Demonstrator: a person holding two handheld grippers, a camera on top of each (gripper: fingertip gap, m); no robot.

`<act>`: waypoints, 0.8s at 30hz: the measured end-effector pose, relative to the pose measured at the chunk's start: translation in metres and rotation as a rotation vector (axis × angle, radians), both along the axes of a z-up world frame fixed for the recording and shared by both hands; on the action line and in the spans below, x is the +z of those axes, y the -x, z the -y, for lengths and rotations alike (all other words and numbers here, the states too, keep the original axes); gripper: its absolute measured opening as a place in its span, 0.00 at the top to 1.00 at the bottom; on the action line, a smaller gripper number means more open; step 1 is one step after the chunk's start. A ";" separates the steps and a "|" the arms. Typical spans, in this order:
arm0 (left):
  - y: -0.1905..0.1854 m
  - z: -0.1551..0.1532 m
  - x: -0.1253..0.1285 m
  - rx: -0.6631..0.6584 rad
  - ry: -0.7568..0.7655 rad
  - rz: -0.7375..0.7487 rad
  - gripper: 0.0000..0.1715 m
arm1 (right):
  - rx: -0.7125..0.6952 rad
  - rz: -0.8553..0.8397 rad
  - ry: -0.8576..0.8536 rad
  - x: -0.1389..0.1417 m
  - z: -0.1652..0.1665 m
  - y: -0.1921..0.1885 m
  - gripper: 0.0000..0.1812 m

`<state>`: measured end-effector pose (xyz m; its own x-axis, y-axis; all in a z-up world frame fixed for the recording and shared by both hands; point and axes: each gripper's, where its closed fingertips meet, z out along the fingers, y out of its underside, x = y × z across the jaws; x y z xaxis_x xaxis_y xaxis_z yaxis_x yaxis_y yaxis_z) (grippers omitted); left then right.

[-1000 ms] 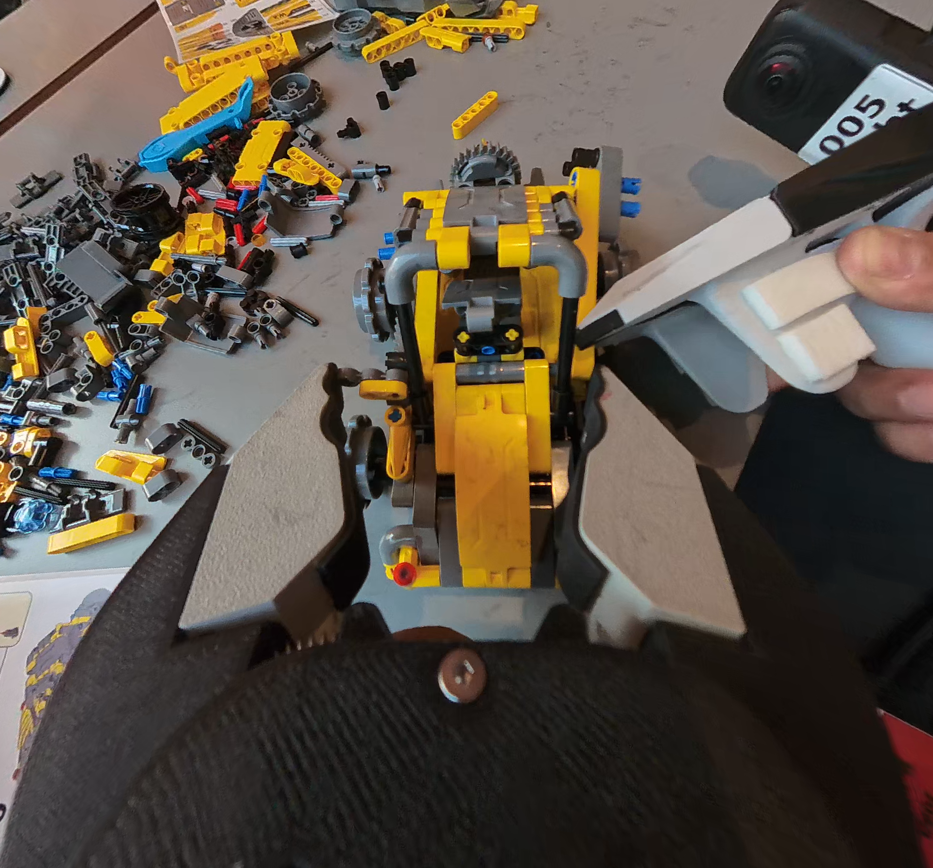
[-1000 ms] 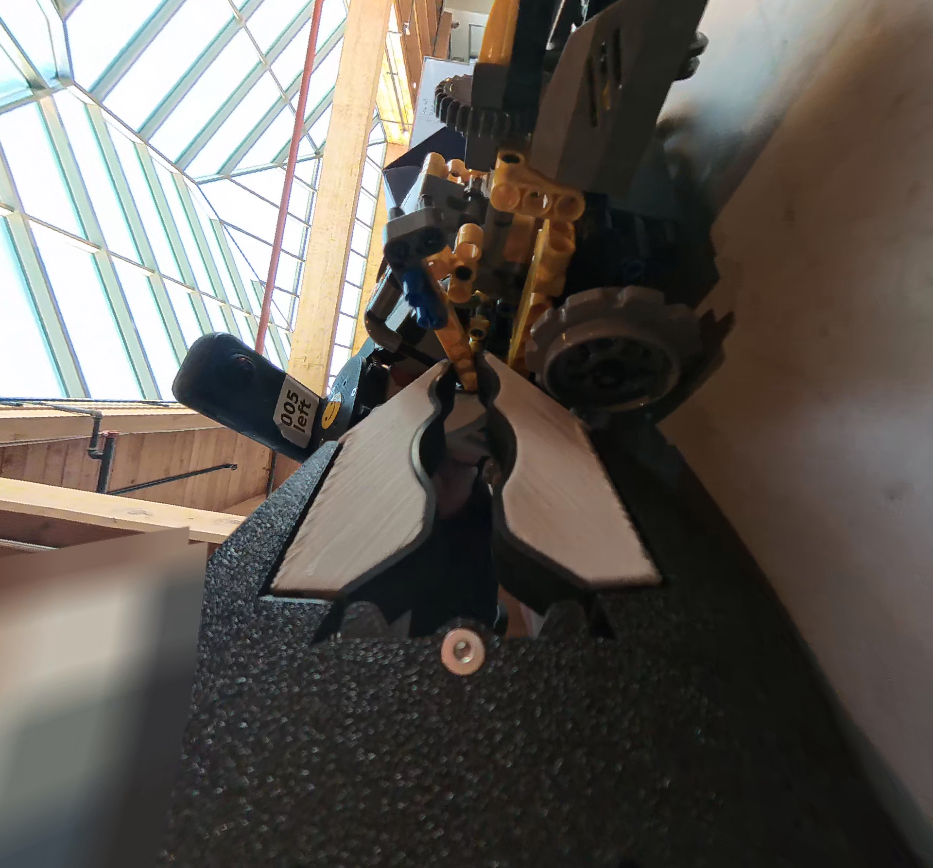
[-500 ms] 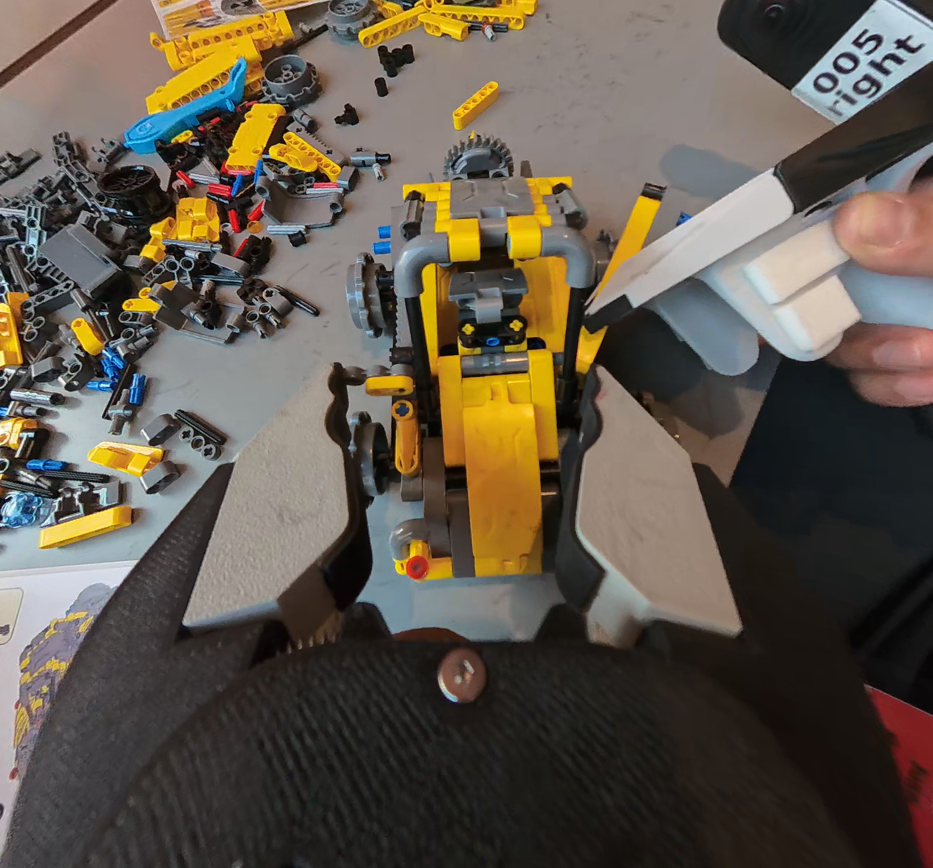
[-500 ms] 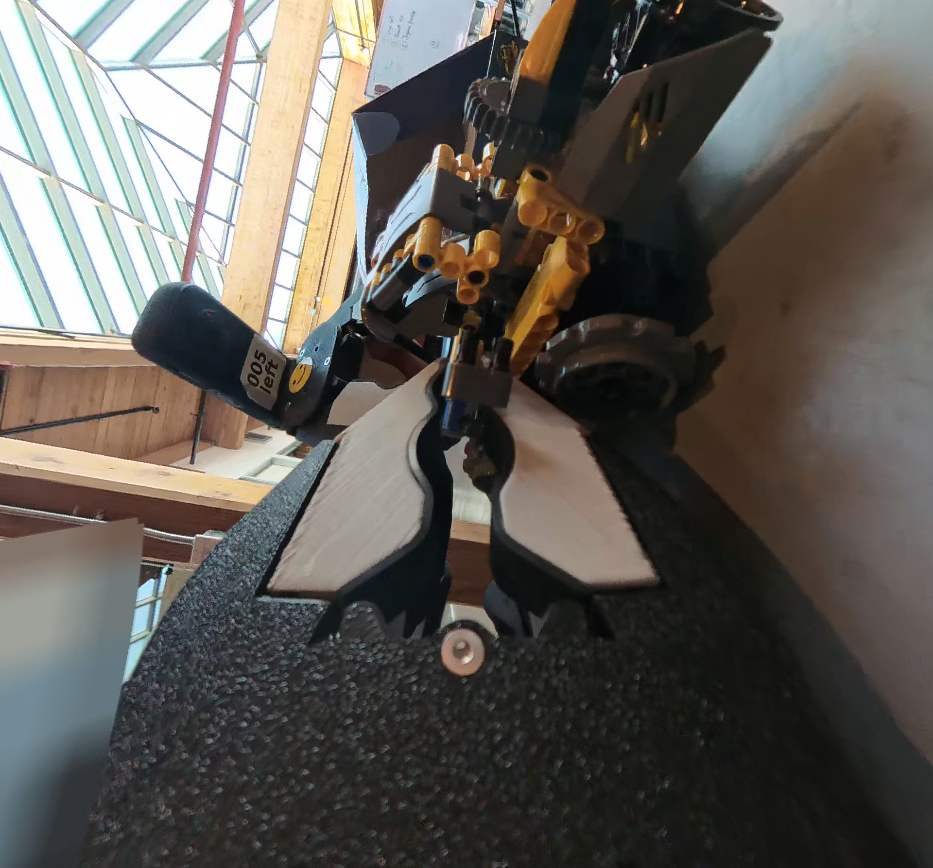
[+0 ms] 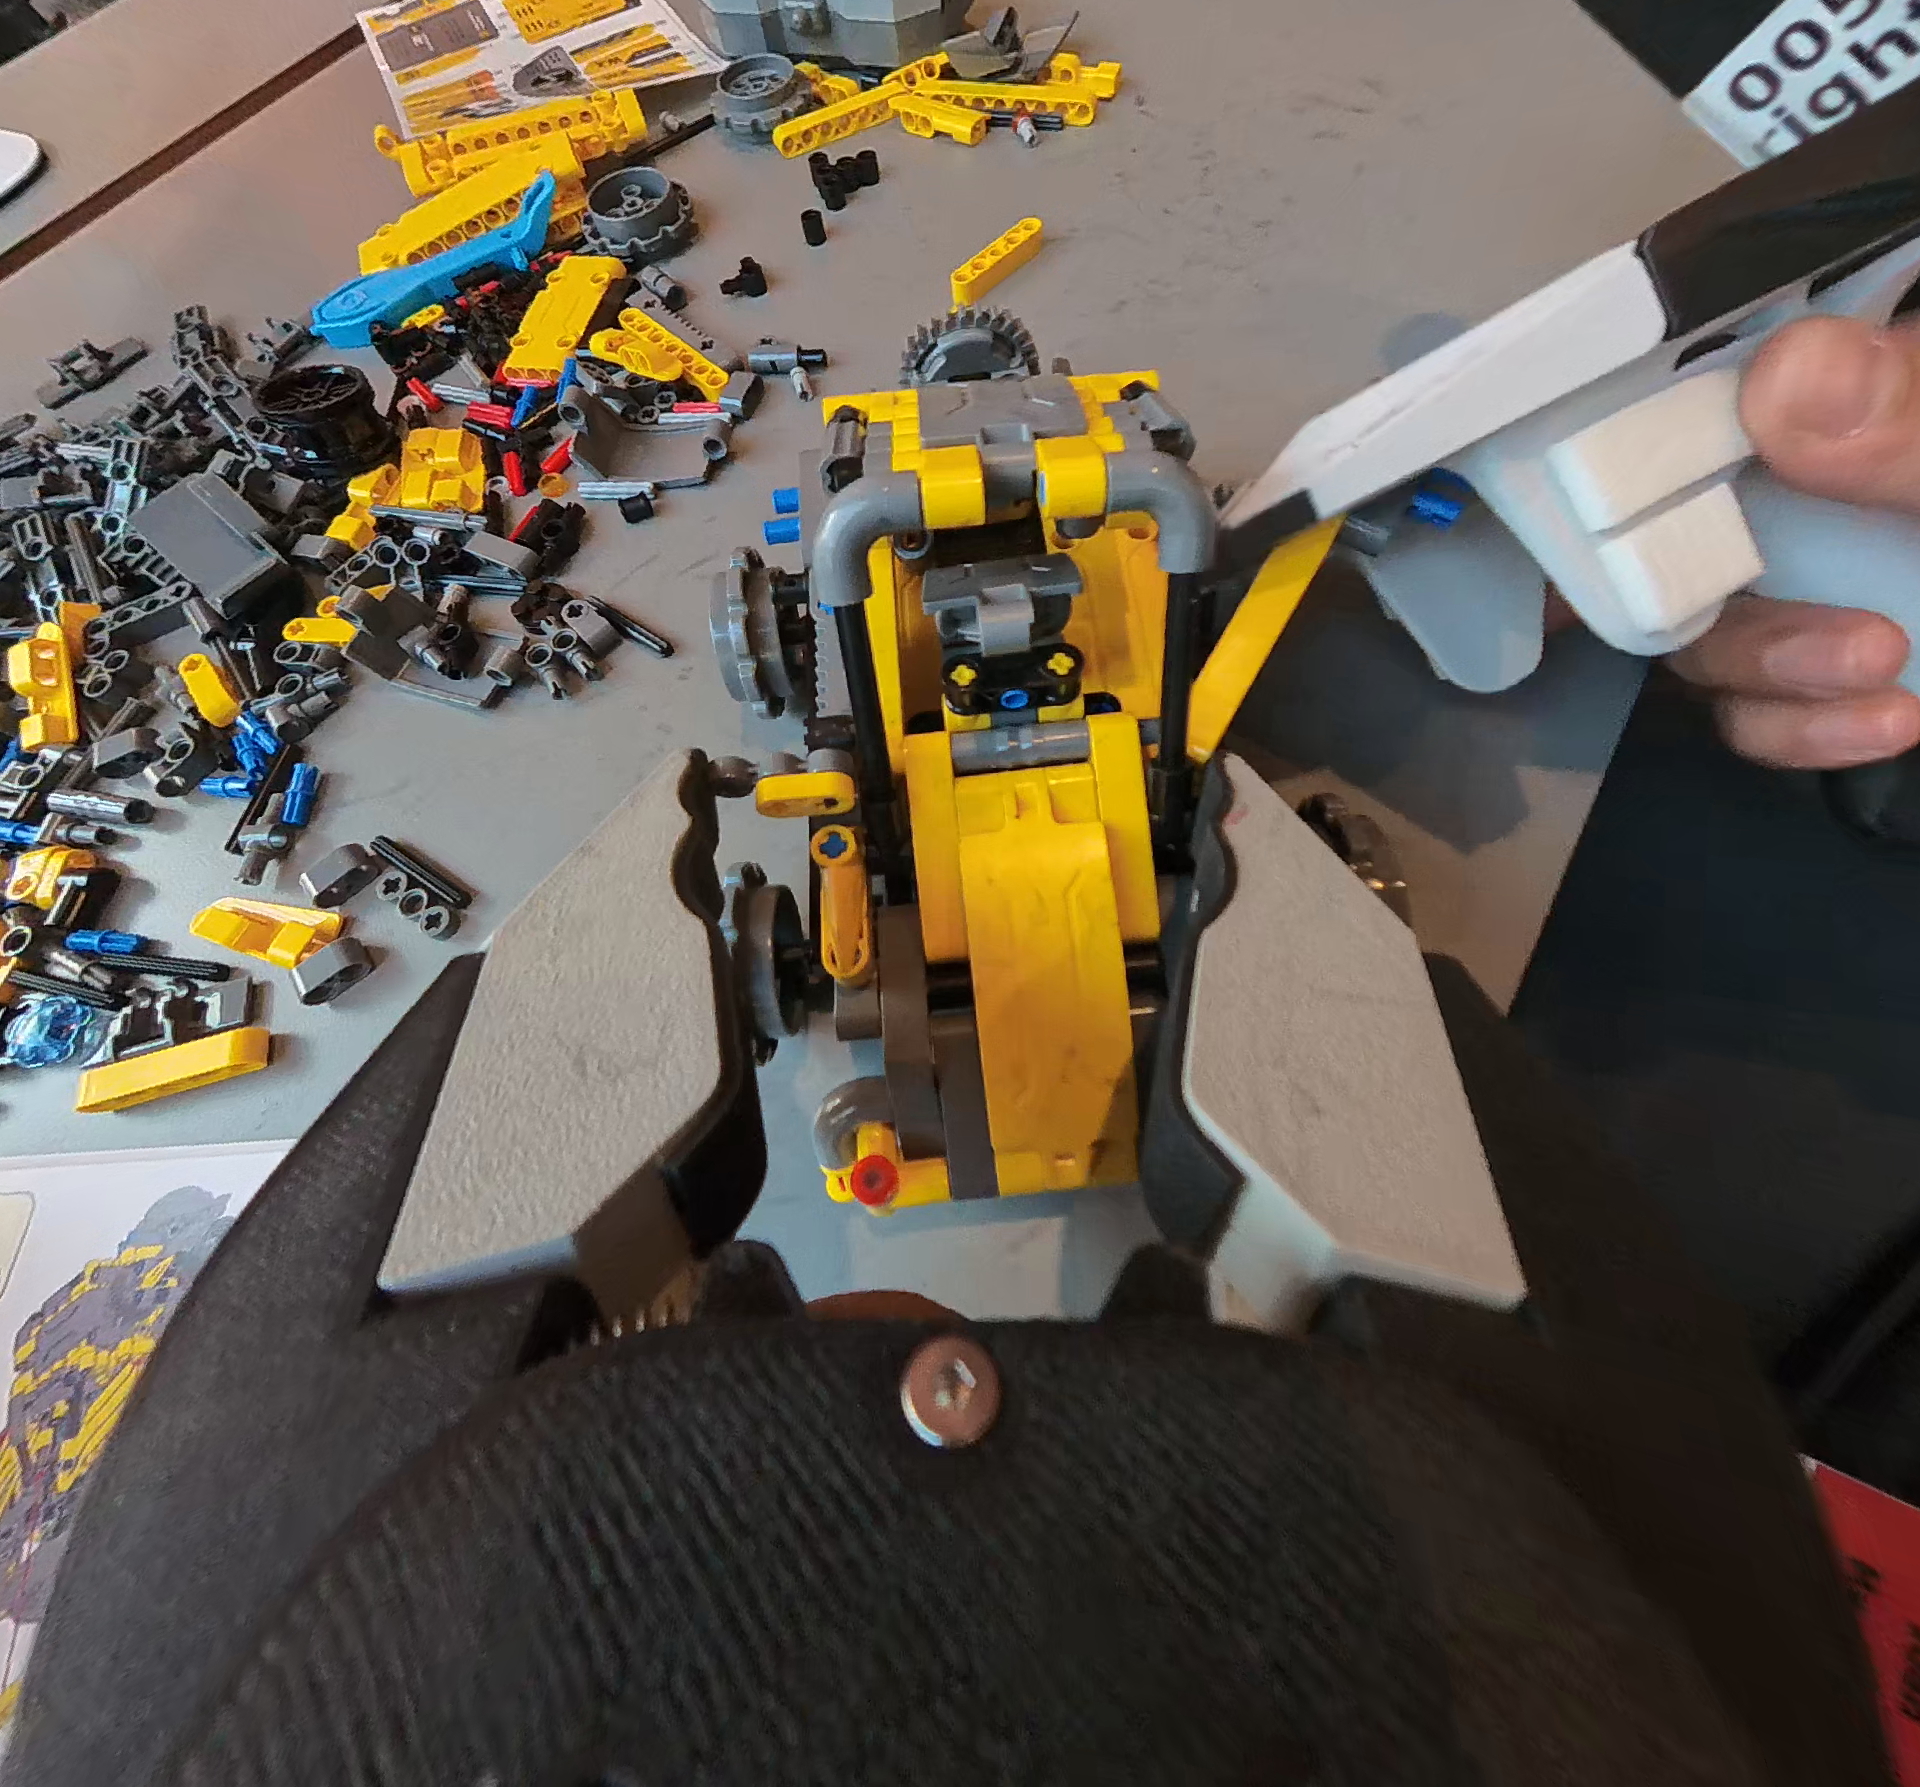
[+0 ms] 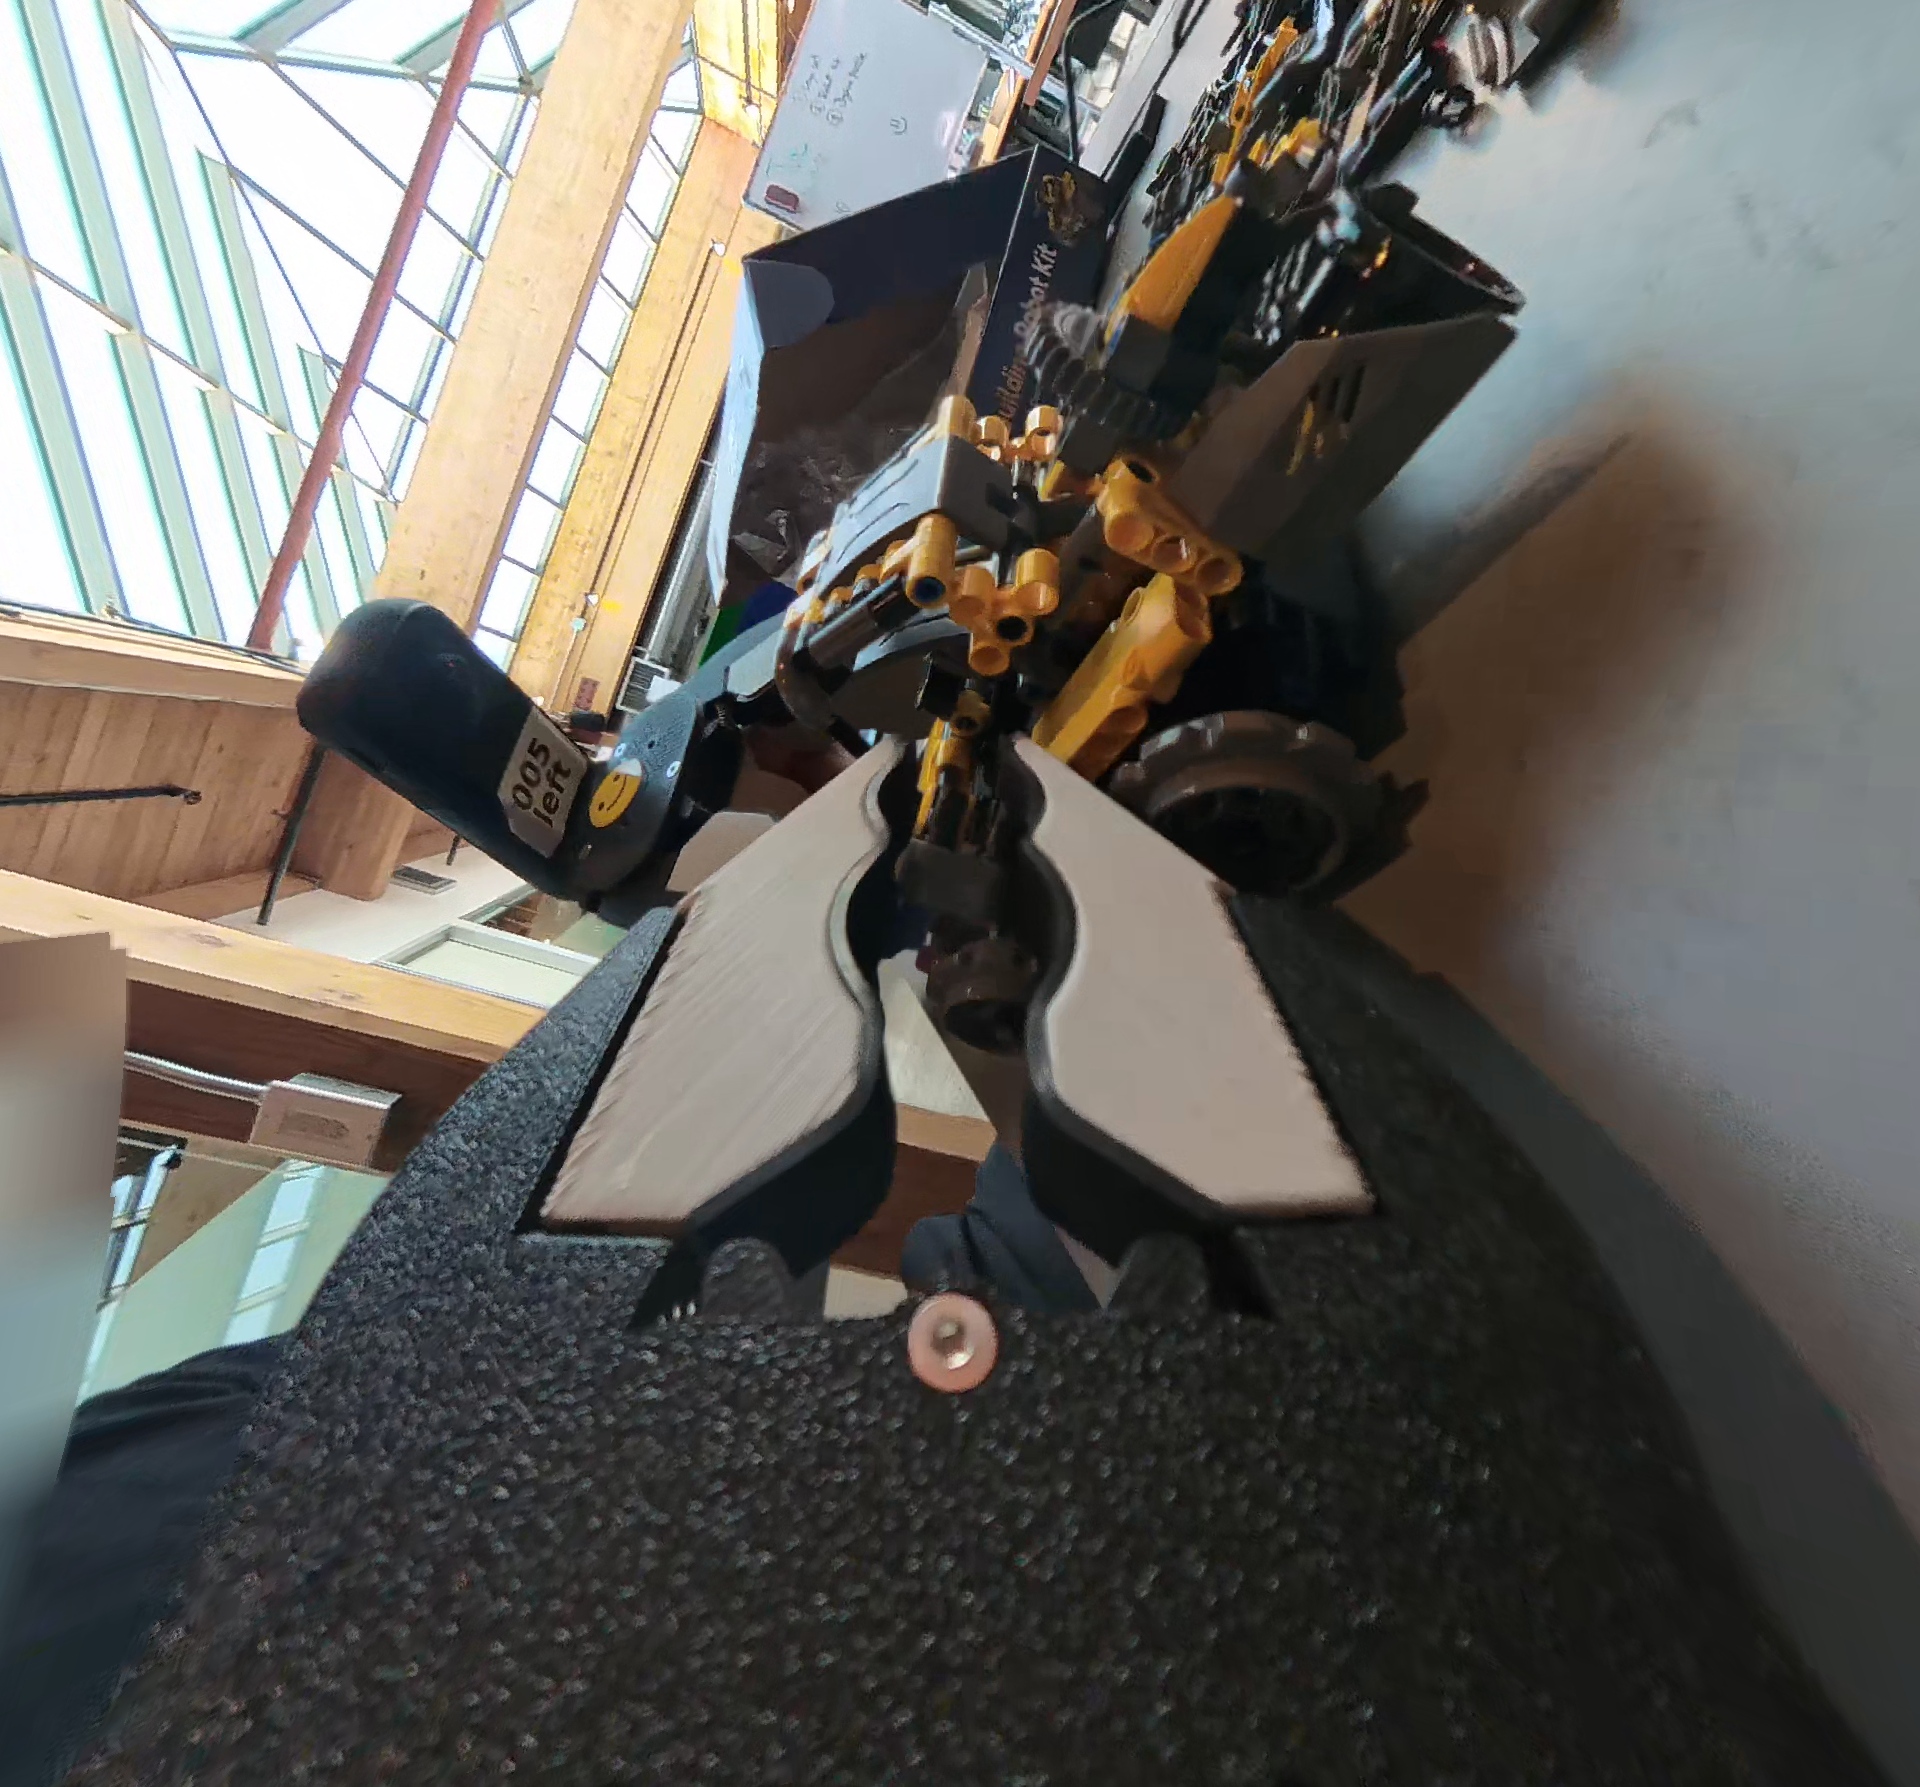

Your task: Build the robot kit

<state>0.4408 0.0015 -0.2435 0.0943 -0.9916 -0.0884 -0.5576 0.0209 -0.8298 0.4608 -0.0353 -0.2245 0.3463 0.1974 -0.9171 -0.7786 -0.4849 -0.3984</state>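
Between the spread fingers of our left gripper (image 5: 951,927) sits the yellow-and-grey plastic brick-built vehicle (image 5: 1003,802); whether the pads press its sides we cannot tell. Just ahead to the right, our right gripper (image 6: 951,781), nearly closed, pinches a thin yellow-and-black part (image 6: 951,781) on the vehicle's flank. Farther ahead-left, loose yellow, grey and black bricks (image 5: 343,594) litter the grey table (image 5: 1247,210).

Left gripper (image 5: 951,916): jaws spread wide, low over the surface and pointing toward its far edge; right finger (image 5: 1320,999) presses what sits between them, left finger (image 5: 582,999) stands just clear of it.

Right gripper (image 6: 954,802): rolled onto its side near the surface's right edge, jaws nearly closed, pinching a thin piece at the tips. A bare hand (image 5: 1829,574) grips its white handle.
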 end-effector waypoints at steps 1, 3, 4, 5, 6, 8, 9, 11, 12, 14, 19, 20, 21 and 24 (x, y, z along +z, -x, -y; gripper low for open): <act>0.000 0.001 0.000 -0.003 0.005 0.003 0.47 | -0.010 0.015 -0.001 0.002 -0.002 -0.002 0.92; 0.000 0.001 0.000 -0.005 0.001 0.005 0.47 | -0.008 0.012 -0.008 0.006 -0.006 -0.004 0.92; 0.000 0.001 0.000 -0.002 -0.001 0.002 0.47 | 0.005 0.014 -0.004 0.005 -0.008 -0.005 0.92; 0.001 0.000 -0.001 -0.001 -0.007 -0.006 0.47 | 0.014 0.016 -0.006 0.005 -0.009 -0.005 0.92; 0.001 0.000 -0.002 -0.002 -0.018 -0.011 0.47 | 0.012 0.019 -0.009 0.006 -0.010 -0.007 0.92; 0.001 0.000 -0.002 0.002 -0.031 -0.013 0.47 | 0.001 0.009 -0.018 0.006 -0.012 -0.009 0.92; 0.001 0.000 -0.002 0.005 -0.028 -0.011 0.46 | -0.002 -0.003 -0.025 0.006 -0.012 -0.009 0.92; 0.002 0.002 -0.002 0.002 -0.012 -0.002 0.45 | -0.001 -0.021 -0.036 0.006 -0.011 -0.008 0.92; 0.004 0.004 -0.001 -0.002 0.001 0.002 0.44 | 0.004 -0.022 -0.039 0.006 -0.010 -0.006 0.92; 0.010 0.007 0.004 -0.008 -0.004 0.021 0.45 | 0.010 -0.018 -0.048 0.006 -0.007 -0.005 0.92; 0.022 0.018 0.026 -0.032 -0.113 0.050 0.52 | -0.005 -0.049 -0.111 0.023 0.002 -0.012 0.92; 0.021 0.025 0.033 -0.057 -0.115 0.067 0.56 | 0.005 -0.056 -0.124 0.027 0.004 -0.011 0.92; 0.020 0.033 0.039 -0.089 -0.114 0.081 0.60 | 0.024 -0.054 -0.132 0.030 0.007 -0.008 0.92; 0.015 0.060 0.048 -0.211 -0.094 0.093 0.76 | 0.097 -0.055 -0.167 0.039 0.016 0.008 0.92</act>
